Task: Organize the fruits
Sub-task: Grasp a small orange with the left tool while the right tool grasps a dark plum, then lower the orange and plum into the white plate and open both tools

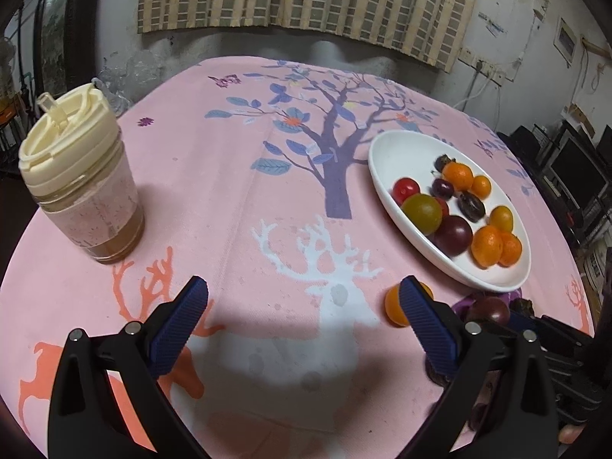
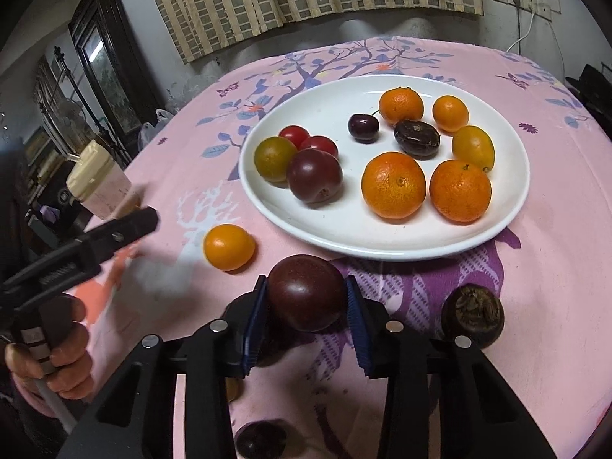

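Note:
A white oval plate [image 2: 306, 229] holds several fruits: oranges, red cherry tomatoes, a green-brown one, a dark plum and a cherry. My right gripper [image 2: 306, 280] is shut on a dark purple plum [image 2: 306, 292], with the blue pads pressing both its sides, just in front of the plate's near rim. A loose small orange fruit [image 2: 228, 246] lies on the cloth to the left of it. In the left wrist view, my left gripper [image 1: 304, 287] stands open over bare cloth, and that orange fruit [image 1: 394, 306] sits behind its right finger. The plate [image 1: 386, 199] lies to the right.
A lidded jar [image 1: 82, 179] stands at the table's left. A dark brown round fruit [image 2: 472, 317] rests on the cloth right of my right gripper, and another dark fruit [image 2: 260, 440] lies under it. A hand [image 2: 65, 344] holds the left gripper's handle.

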A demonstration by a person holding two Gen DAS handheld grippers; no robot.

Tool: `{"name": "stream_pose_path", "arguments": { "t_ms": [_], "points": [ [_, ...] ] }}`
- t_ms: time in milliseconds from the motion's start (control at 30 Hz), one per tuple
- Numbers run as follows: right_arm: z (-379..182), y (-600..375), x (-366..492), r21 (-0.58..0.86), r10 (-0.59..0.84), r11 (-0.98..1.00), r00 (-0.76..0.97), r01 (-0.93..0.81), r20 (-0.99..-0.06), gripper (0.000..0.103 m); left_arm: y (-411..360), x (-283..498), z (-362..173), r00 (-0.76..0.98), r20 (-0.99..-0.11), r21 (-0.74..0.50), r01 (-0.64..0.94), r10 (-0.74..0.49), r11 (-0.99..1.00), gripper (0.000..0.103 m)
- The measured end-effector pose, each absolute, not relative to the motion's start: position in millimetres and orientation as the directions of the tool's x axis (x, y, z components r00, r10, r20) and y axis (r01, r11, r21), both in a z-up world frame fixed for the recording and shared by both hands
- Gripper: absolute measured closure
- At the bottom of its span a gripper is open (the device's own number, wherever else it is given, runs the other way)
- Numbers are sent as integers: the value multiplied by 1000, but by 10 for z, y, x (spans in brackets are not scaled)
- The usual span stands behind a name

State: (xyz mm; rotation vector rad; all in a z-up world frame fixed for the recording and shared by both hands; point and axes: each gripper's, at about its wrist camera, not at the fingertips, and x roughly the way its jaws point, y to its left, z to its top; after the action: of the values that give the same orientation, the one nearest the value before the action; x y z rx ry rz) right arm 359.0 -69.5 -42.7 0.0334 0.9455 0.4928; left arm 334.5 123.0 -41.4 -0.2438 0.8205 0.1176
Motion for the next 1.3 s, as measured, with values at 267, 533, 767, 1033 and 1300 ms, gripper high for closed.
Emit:
{"name": "stream_pose_path", "arguments": {
  "t_ms": [267,533,767,1033,1300],
  "points": [
    [-199,-756,3460,247,449,879,537,-407,-714,63,862,3325,-466,677,-730,-153,-29,-93,988,6],
    [-121,-847,3447,248,443,887,562,-390,-698,63,566,3371,-569,652,-743,-130,83,-153,988,32],
    [-126,-896,3474,246,428,896,569,-371,-702,63,476,3592,-696,617,-773,-118,84,-145,989,46],
    [-160,-898,3482,231,412,902,574,-364,-708,63,463,3618,-768,626,-773,-73,74,-103,995,64],
    [-166,-950,3474,206,395,909,592,-363,-703,63,583,3473,-565,647,-746,-154,65,-159,986,64]
  ]
}}
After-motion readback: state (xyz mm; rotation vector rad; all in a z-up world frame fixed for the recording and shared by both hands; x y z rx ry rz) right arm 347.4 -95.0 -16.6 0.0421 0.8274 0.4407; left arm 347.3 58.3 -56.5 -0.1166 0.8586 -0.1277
